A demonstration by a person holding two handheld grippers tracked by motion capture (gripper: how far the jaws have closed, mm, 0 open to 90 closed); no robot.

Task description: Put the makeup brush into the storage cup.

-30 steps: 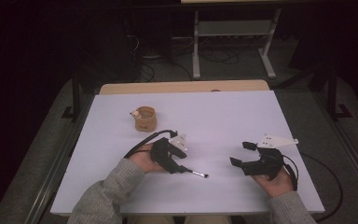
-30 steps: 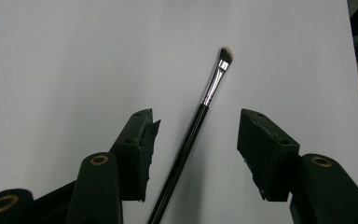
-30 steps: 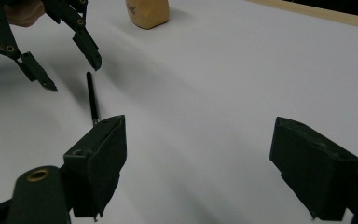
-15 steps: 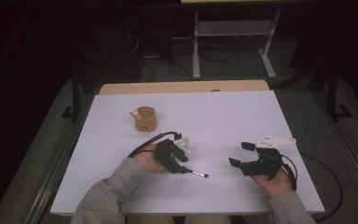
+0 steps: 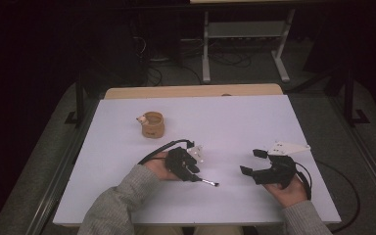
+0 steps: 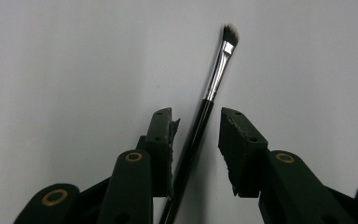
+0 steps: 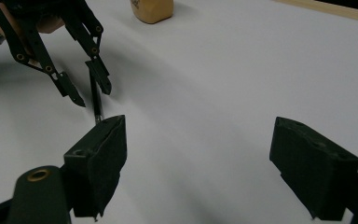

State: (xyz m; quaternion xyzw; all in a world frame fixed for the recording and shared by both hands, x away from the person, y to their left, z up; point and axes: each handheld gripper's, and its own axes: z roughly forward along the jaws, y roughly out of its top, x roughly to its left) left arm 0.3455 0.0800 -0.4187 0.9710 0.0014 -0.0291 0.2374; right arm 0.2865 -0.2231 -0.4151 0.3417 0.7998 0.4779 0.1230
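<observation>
Black-handled and silver-ferruled, the small brush (image 6: 204,122) lies on the white table (image 5: 254,122), near its near edge and between the jaws of your left gripper (image 5: 192,168). Those jaws have just been closing; one pad looks to touch the handle, the other stands off. Your right gripper (image 5: 253,161) hovers to the right, jaws wide and empty. Farther off to the left stands a tan cup (image 5: 152,124).

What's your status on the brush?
Left tool closing around brush, pads not yet pressing. Right tool open, idle. Brush flat on table; nothing in the way.
</observation>
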